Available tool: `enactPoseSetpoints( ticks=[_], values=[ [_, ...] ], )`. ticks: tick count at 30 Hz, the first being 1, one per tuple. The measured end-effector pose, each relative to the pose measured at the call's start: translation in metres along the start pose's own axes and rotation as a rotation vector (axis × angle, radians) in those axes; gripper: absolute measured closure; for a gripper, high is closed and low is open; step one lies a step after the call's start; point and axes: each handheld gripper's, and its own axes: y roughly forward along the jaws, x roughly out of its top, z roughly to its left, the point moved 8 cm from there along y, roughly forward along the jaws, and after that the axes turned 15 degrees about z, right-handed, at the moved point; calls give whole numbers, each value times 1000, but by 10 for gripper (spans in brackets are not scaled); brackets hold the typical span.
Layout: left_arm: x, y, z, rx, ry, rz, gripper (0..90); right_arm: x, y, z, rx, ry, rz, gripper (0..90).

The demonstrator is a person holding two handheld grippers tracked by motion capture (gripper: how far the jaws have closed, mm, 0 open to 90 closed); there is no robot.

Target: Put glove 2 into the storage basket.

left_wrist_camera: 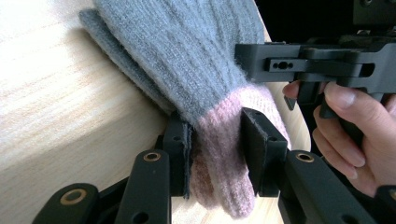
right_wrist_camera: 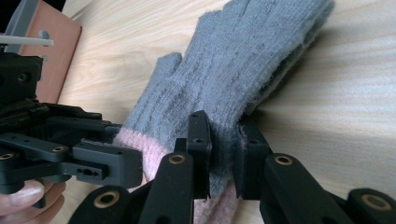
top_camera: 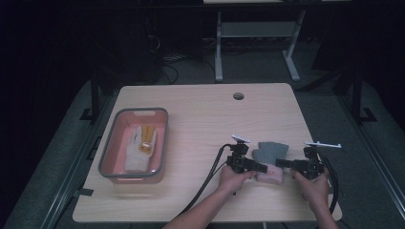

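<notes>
Both claws, left [left_wrist_camera: 215, 154] and right [right_wrist_camera: 223, 154], clenched on grey knitted pink-cuffed glove [top_camera: 270, 153] on counter [top_camera: 200, 119]; lift remained, likely toward pink tub [top_camera: 112, 143] holding white glove [top_camera: 138, 151].

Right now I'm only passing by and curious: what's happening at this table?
A person works with two hand-held grippers on a grey knitted glove with a pink cuff lying on the wooden table. The left gripper pinches the pink cuff from one side, and the right gripper clamps the glove's edge near the cuff from the other. The glove lies on the table. Off to the left, a pink bin holds a white glove.
</notes>
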Motion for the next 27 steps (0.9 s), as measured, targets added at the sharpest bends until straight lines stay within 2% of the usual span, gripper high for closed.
enactPoseSetpoints(
  ticks=[11,20,27],
  values=[
    [2,-25,-3,-6,22,-31,665,8,-6,21,25,-36,-17,789],
    [-2,-53,-3,-2,41,-62,671,18,-6,48,53,-70,-22,790],
    [-7,-74,0,-4,40,-81,673,25,-1,67,75,-102,-19,789]
  ],
)
